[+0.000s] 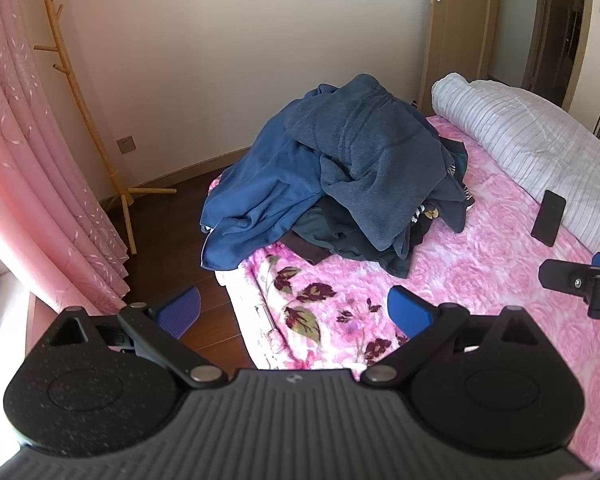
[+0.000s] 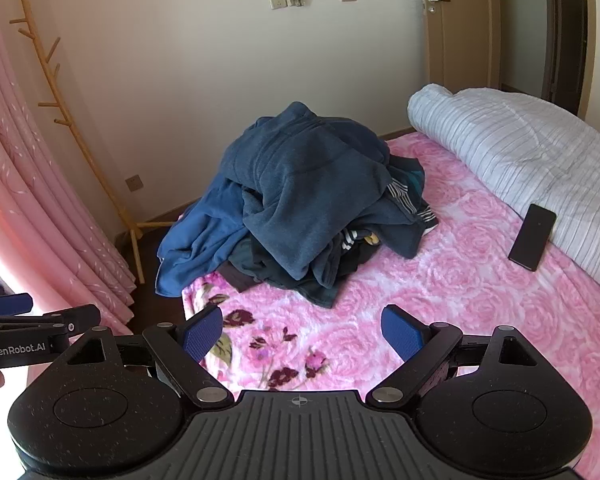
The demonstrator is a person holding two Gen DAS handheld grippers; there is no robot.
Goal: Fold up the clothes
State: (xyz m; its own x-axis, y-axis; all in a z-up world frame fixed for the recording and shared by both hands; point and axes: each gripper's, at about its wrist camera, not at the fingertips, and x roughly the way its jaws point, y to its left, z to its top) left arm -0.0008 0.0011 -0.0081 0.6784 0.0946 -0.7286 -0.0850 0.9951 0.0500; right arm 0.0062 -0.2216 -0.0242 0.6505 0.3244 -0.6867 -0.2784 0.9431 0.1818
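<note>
clothes pile (image 1: pixel 336 168) sitting unfolded on bed (image 1: pixel 480 280) | I'm holding left gripper (image 1: pixel 296 312) and right gripper (image 2: pixel 302 334) wide open, empty | I'm aiming to pinch only the top blue garment (image 2: pixel 300 168)

Both cams sit just behind their own claw and look forward and slightly down across the bed (image 1: pixel 500 240). The left wrist view hangs over the bed's near corner, with floor and the pink curtain (image 1: pixel 40 184) on its left. The right wrist view sits further over the bed, about equally near. Both share the pile of dark blue clothes (image 1: pixel 340 168), the rolled white quilt (image 2: pixel 520 140), the phone (image 2: pixel 532 236), the coat rack (image 2: pixel 60 92) and the door. Each catches the other claw at its edge.
</note>
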